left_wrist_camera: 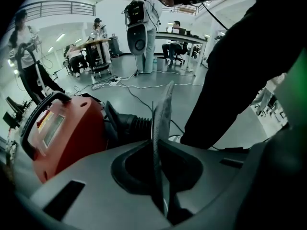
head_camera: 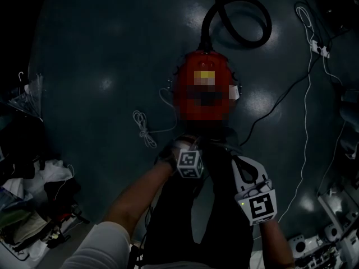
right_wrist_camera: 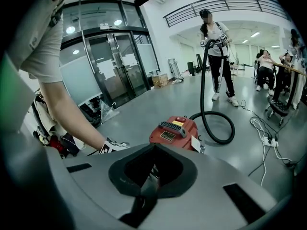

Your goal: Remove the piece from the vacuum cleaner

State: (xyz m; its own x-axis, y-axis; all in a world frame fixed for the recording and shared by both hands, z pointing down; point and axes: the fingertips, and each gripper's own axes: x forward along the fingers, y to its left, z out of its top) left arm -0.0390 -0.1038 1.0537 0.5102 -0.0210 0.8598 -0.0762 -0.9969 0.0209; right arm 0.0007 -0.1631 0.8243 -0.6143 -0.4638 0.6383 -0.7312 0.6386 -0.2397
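While the person stands over the red vacuum cleaner (head_camera: 202, 88) on the grey floor (head_camera: 101, 66), the left gripper (left_wrist_camera: 162, 176) has its jaws pressed together on a thin grey piece (left_wrist_camera: 163, 114), which stands upright and edge-on between them and reaches well above the gripper's housing. Seen from the left gripper view, the piece sits just to the right of the vacuum cleaner's red body, with the black ribbed hose cuff (left_wrist_camera: 132, 126) directly behind it; whether piece and cuff touch cannot be told. The head view is dark, but it places the left gripper at the near end of the vacuum cleaner, its marker cube (head_camera: 189, 164) just below the red body, and the right gripper (right_wrist_camera: 149, 183) lower and further right, apart from the machine. The right gripper's jaws are closed on each other, with nothing visible between them. The black hose (head_camera: 238, 21) leaves the far end of the vacuum cleaner and curls in one loop on the floor. A coiled white cable (head_camera: 145, 129) lies left of the machine, and another white cable (head_camera: 305, 94) runs down the right side from a power strip (head_camera: 321, 48). In the right gripper view a bare forearm (right_wrist_camera: 72, 119) reaches down toward the vacuum cleaner, glass doors (right_wrist_camera: 115, 66) stand behind, and other people (right_wrist_camera: 218, 56) work further back.
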